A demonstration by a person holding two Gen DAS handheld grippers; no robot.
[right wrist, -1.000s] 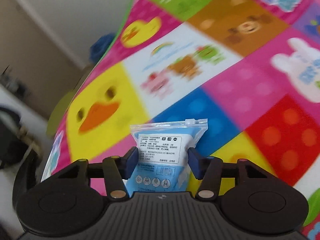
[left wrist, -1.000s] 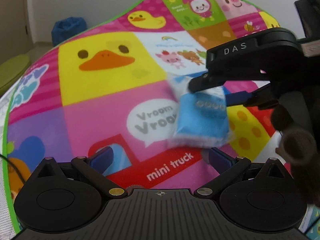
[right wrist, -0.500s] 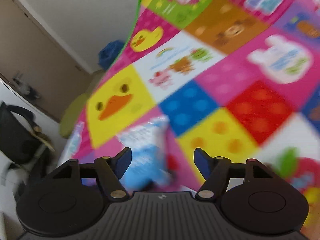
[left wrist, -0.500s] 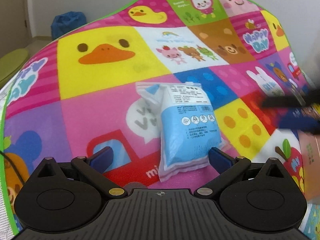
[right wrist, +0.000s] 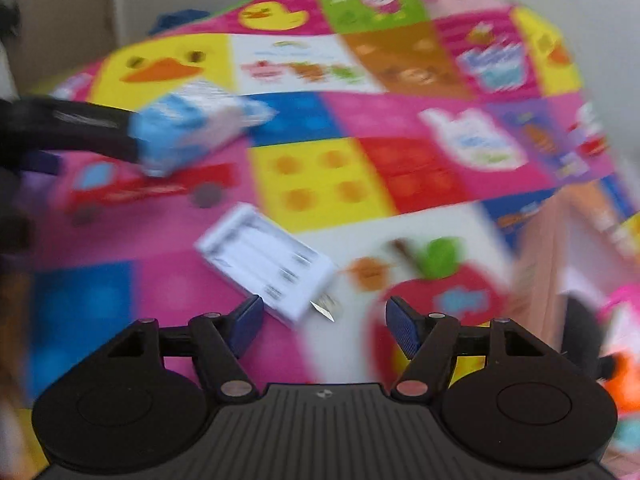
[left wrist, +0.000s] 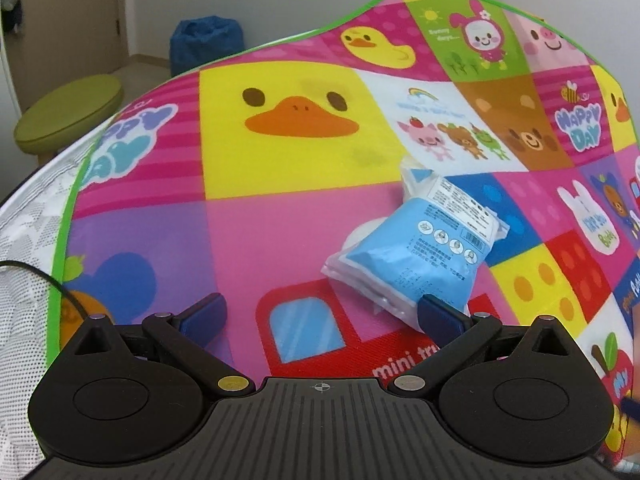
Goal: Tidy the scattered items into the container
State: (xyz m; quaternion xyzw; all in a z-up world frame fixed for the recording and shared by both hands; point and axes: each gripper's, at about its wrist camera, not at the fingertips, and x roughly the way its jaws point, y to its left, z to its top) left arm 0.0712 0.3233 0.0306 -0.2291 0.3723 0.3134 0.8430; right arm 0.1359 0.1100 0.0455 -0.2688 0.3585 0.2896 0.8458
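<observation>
"HAPPY DAY" and "mini tr" show on play mat; left claw and right claw spread, empty.

— What's everything sitting on?
— A bright cartoon play mat with ducks, animals and a red truck.
— And lying on it?
— A blue-and-white packet, and nearer the apple picture, a white plastic case.
</observation>
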